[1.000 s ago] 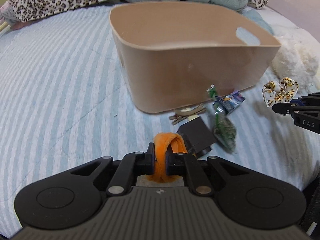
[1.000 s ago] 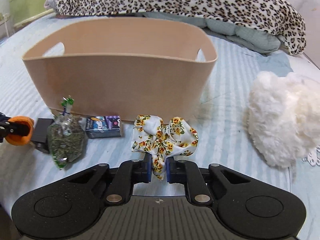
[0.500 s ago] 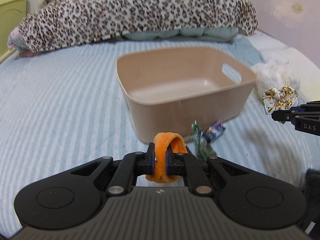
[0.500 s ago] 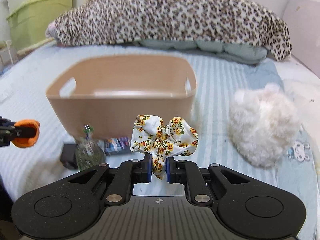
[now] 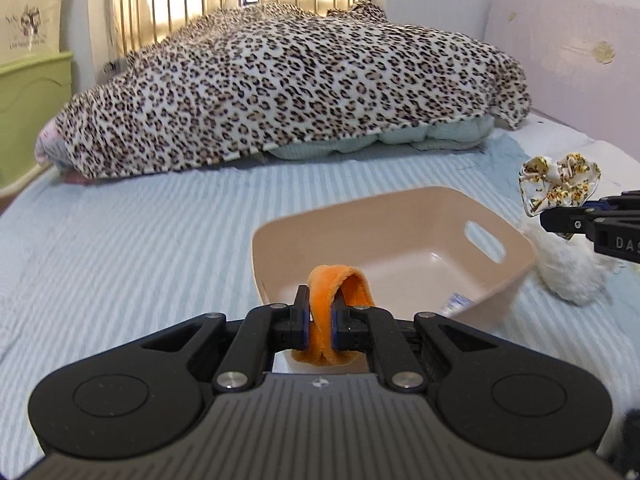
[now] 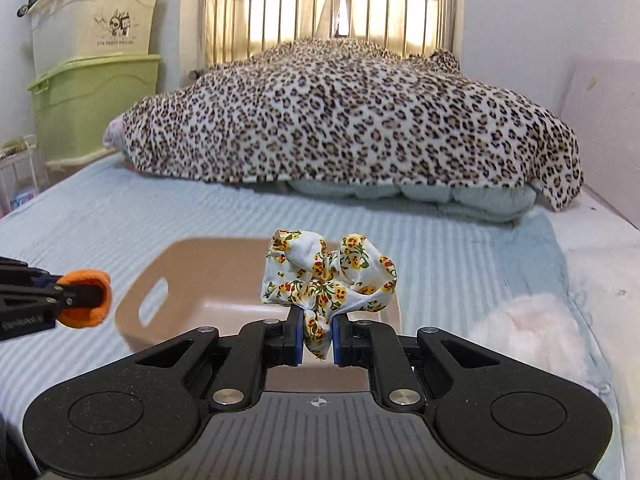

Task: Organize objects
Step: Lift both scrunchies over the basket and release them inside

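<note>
My left gripper [image 5: 319, 322] is shut on an orange velvet band [image 5: 340, 284] and holds it above the near edge of the tan plastic basket [image 5: 508, 280]. My right gripper [image 6: 316, 338] is shut on a floral scrunchie [image 6: 328, 276] and holds it above the basket's near rim [image 6: 132, 328]. Each gripper shows in the other view: the right one with its scrunchie [image 5: 560, 182] at the right edge, the left one with its band [image 6: 86, 298] at the left edge. The basket's inside looks bare.
A white fluffy item [image 5: 568, 268] lies right of the basket. A small blue packet [image 5: 456, 304] peeks out by the basket's front wall. A leopard-print blanket [image 6: 352, 120] is heaped at the bed's head. Storage boxes [image 6: 96, 96] stand at the left.
Both grippers have risen well above the bed with their loads. I now look down into the basket, and the loose items in front of it have dropped out of sight.
</note>
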A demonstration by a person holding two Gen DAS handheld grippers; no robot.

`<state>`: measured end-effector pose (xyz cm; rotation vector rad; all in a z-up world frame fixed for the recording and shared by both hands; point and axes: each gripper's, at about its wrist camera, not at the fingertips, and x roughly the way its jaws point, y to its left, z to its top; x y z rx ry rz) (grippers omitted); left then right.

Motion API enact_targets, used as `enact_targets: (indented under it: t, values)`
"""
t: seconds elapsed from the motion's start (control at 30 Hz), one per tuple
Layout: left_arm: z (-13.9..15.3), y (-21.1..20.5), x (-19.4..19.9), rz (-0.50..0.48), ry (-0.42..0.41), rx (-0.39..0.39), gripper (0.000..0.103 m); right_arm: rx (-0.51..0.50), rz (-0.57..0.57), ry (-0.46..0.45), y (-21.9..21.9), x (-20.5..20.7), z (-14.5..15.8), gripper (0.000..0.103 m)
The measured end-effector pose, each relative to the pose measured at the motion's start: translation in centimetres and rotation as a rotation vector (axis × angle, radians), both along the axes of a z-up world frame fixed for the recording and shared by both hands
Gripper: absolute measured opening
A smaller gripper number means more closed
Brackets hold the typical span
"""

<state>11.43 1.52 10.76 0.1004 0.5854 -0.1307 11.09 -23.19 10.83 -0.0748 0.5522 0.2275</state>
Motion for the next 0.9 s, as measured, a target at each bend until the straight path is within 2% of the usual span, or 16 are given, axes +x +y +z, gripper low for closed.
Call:
enact_targets:
  t: [0.2,0.5,0.7,0.73,0.77,0.83,0.87,0.9]
  values:
    - [-1.6,-1.6,3.6,0.01,0.032,0.044,0.011,-0.005,-0.025,0.012,1.1,3.6,-1.1,0.013]
    - [-5.5,-3.2,8.1,0.032,0.159,0.08,0.011,-0.056,-0.03,0.111,2.0,6.5,-5.7,0.013]
    - [-7.3,-3.2,8.8,0.038,0.217,0.09,0.011,-0.091,-0.019,0.181,2.7,7.6,-7.7,0.015]
    - [-7.2,-3.1,8.7,0.042,0.217,0.086,0.012,-0.092,-0.022,0.191,2.7,7.6,-7.8,0.019]
    - [-7.1,-3.0,8.7,0.046,0.221,0.081,0.015,-0.093,-0.025,0.198,2.7,7.6,-7.9,0.033]
    - [-6.6,-2.7,8.4,0.053,0.215,0.067,0.017,-0.083,-0.03,0.201,2.5,7.3,-7.7,0.037]
    - [-6.2,-2.6,8.3,0.058,0.209,0.067,0.031,-0.077,-0.031,0.197,2.4,7.1,-7.5,0.041]
    - [-5.9,-2.5,8.0,0.064,0.197,0.073,0.039,-0.073,-0.03,0.192,2.3,6.9,-7.2,0.044]
